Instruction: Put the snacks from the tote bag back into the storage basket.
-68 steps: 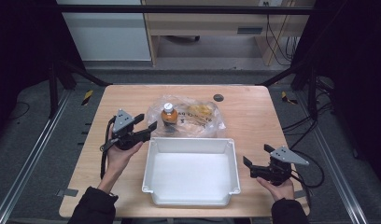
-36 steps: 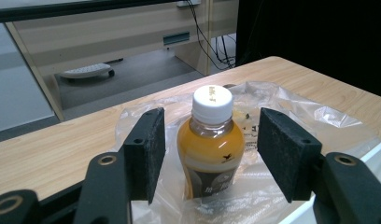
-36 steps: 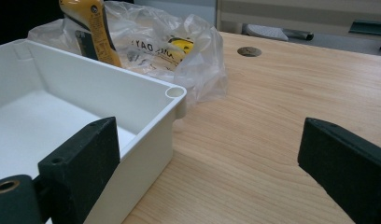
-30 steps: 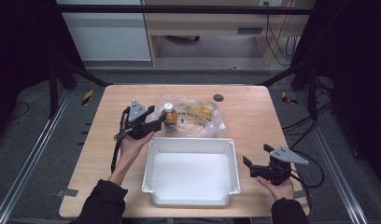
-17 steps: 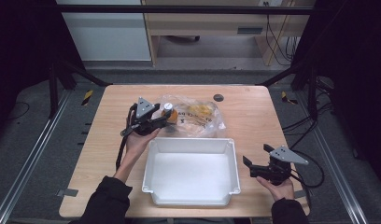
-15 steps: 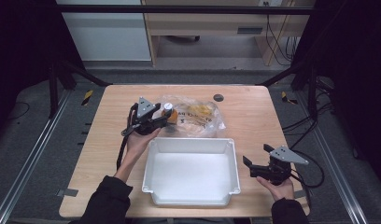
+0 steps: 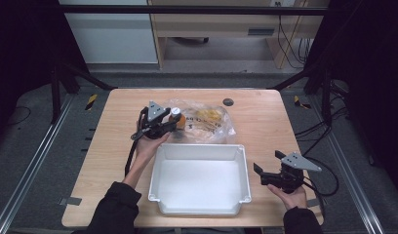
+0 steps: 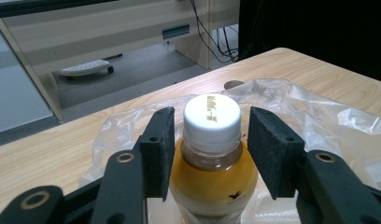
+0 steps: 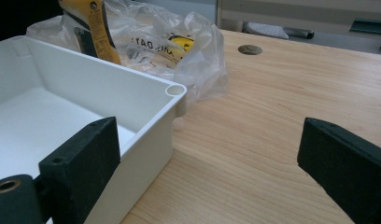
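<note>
On the left, the left claw [image 7: 169, 127] has its two black pads [image 8: 159, 148] either side of the neck of a small clear plastic bottle of amber drink with a white screw cap [image 8: 212, 154]. The bottle stands upright on the pale wooden surface [image 7: 114, 161], at the left edge of a crumpled clear plastic bag with yellow printing [image 7: 207, 123], just behind the far left corner of the white rectangular plastic tub [image 7: 199, 208]. The jaws have just been closing, with the bottle between them. The left pad looks to be touching the bottle's shoulder, while a sliver of daylight remains beside the cap on the other side, so I would call it not yet clamped.

To do this well, I'd say the person should finish the squeeze evenly, low on the neck under the cap ring rather than on the cap itself. The pads should stay level so the bottle doesn't tip into the bag, and the lift should go straight up so that no film is dragged along.

To the right, past the tub, the right claw [image 7: 268, 176] rests low near the tub's right wall, jaws wide apart and holding nothing.

Against the earliest picture, the left claw has come in from the bottle's left to straddle it, the bottle, bag and tub lie as they did, and the right claw has kept its place.
</note>
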`<state>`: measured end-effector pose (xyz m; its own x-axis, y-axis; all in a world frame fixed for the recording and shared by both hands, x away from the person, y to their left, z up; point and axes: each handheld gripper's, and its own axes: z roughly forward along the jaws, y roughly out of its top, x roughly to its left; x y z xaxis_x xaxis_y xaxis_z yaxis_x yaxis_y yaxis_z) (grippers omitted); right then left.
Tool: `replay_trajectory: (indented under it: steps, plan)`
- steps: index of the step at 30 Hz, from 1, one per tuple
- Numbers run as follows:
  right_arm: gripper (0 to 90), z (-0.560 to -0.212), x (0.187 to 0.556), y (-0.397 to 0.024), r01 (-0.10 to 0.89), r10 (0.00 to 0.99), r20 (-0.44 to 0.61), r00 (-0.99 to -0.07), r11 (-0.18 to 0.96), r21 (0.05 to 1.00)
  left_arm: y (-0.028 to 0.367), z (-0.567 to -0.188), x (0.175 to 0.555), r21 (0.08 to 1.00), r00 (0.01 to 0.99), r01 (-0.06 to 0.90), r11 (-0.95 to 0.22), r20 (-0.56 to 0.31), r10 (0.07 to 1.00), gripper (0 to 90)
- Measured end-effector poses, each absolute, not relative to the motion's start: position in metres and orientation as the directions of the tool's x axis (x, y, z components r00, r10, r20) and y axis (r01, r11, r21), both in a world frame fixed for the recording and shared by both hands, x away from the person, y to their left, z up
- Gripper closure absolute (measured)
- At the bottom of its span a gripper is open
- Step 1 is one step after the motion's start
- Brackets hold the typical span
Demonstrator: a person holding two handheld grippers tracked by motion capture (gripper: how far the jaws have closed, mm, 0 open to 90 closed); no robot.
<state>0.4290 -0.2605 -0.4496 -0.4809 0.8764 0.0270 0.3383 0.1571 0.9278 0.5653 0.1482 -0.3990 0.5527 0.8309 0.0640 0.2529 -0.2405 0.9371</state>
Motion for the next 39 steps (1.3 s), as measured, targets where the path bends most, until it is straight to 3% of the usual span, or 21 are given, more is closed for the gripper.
replay_trajectory:
  steps: [20, 39]
  plan:
    - [6.1, -0.449, 0.429, -0.261, 0.337, 0.876, 0.026, -0.482, 0.158, 0.928, 0.140, -0.405, 0.580, 0.935, 0.546, 0.288, -0.208, 0.019, 0.838, 56.8]
    - [6.5, -0.450, 0.429, -0.260, 0.342, 0.874, 0.029, -0.485, 0.159, 0.926, 0.136, -0.404, 0.580, 0.929, 0.533, 0.287, -0.231, 0.046, 0.845, 58.7]
